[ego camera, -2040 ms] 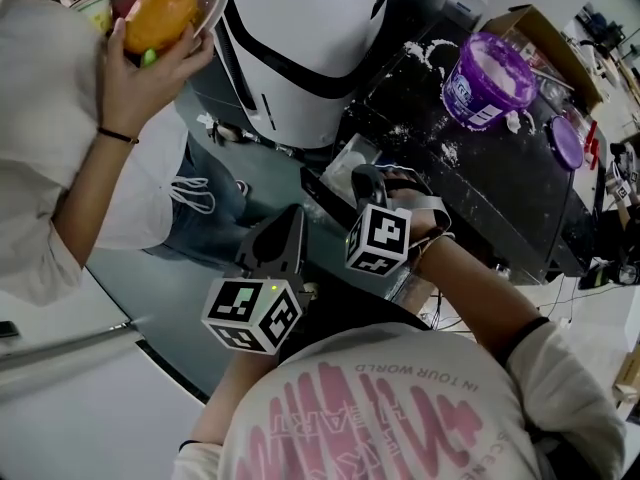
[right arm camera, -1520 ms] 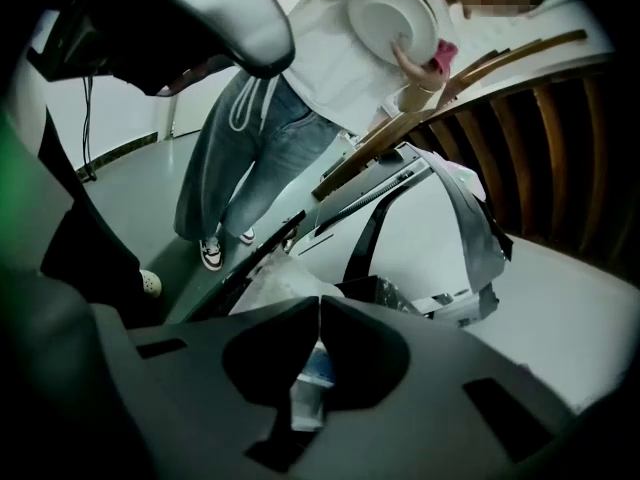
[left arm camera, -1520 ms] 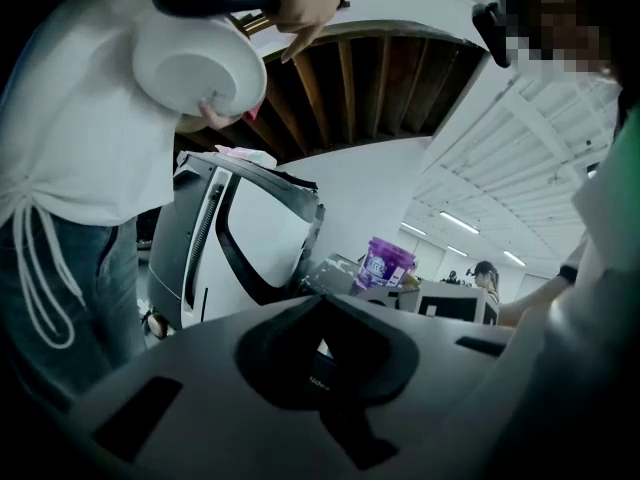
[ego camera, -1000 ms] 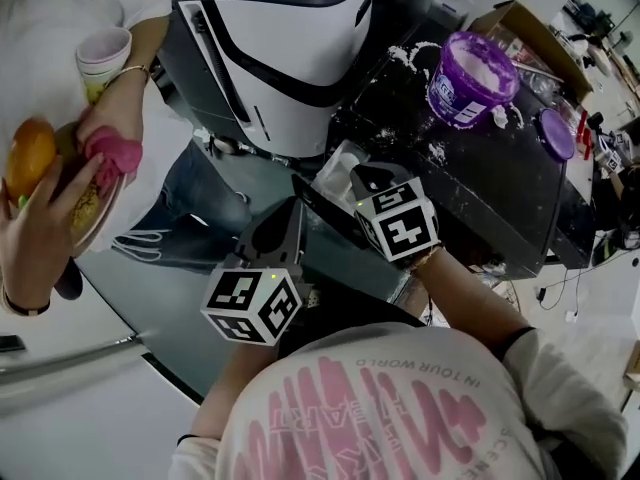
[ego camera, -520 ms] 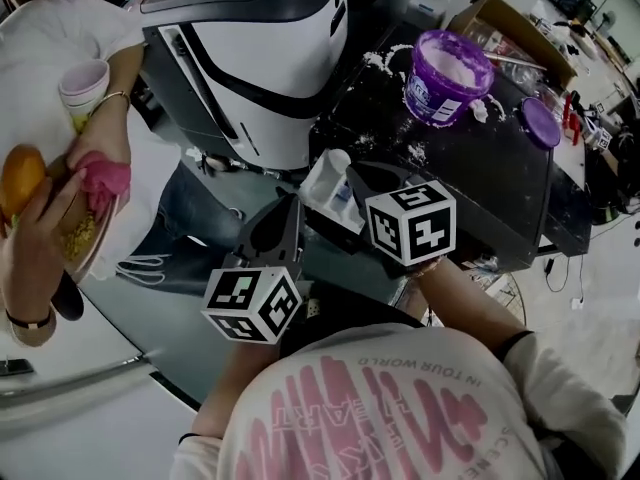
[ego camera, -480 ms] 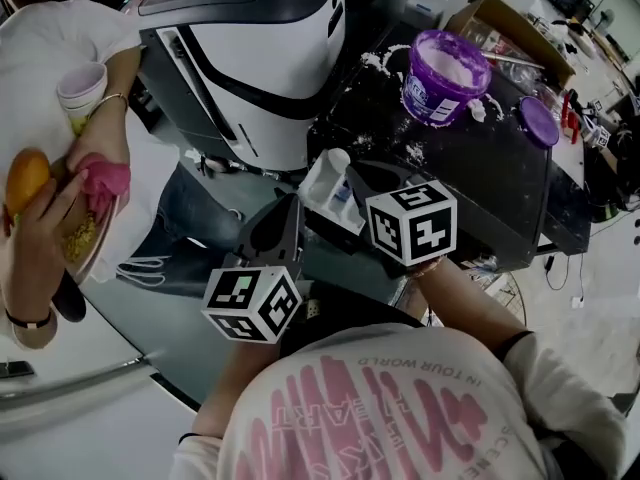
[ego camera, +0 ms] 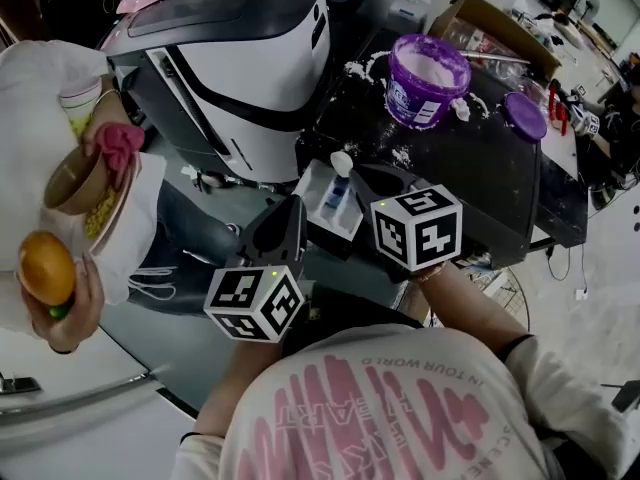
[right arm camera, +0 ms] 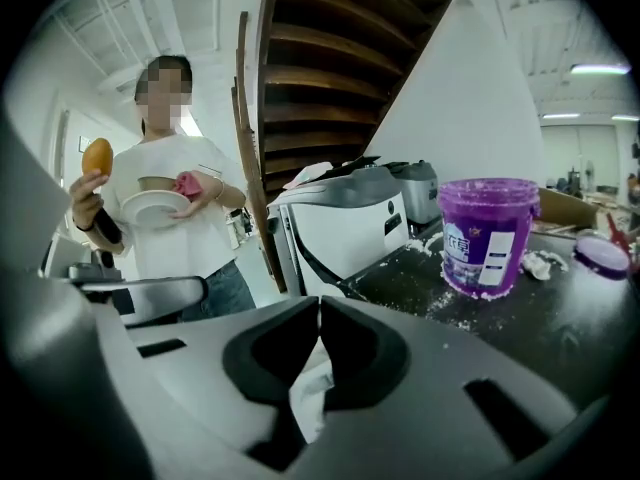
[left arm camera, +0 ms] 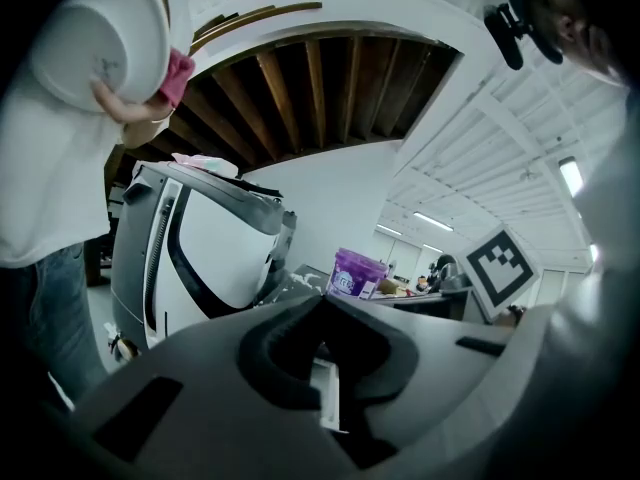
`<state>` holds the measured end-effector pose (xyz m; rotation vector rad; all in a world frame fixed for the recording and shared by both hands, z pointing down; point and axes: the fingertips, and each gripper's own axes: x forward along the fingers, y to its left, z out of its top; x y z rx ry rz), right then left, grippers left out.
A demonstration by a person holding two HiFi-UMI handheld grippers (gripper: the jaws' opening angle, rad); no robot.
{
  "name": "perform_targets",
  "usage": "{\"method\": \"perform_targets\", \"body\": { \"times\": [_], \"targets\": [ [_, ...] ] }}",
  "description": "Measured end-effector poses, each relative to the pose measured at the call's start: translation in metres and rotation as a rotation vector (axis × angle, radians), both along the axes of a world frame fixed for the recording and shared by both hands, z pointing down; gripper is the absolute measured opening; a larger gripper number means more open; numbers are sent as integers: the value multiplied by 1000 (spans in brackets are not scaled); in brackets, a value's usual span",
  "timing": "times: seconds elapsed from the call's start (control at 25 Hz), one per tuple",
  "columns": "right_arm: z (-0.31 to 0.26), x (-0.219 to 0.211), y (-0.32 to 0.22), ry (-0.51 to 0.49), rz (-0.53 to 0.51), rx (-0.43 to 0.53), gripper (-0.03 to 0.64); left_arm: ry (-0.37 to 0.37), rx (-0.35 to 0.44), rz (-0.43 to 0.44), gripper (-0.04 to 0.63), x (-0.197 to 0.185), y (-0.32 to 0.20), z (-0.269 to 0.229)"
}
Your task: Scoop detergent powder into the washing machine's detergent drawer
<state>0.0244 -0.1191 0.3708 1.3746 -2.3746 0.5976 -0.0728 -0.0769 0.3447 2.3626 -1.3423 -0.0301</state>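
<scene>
Jaws together, L gripper (left arm camera: 322,300) & R gripper (right arm camera: 318,304); purple tub (right arm camera: 488,236) label illegible.

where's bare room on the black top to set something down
The near part of the black top is bare, bordered by the purple tub, the purple lid and the near edge. Crowded at the far side: tub, lid, cardboard box, spilled powder by the tub.

— What lies past the left gripper (left arm camera: 324,300)?
— Its jaws meet at the tips. Beyond them are a white washing machine (left arm camera: 215,243) and a purple tub (left arm camera: 358,273) on a dark worktop (left arm camera: 301,276).
— And on the left?
— A person (left arm camera: 50,168) holding up a white dish (left arm camera: 95,33).
</scene>
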Motion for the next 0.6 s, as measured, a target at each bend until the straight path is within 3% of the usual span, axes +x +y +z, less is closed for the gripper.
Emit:
{"method": "perform_targets", "body": {
  "times": [0.6],
  "targets": [
    [-6, 22, 7, 4, 47, 11, 8, 5, 6, 37, 2, 16, 0, -4]
  ]
}}
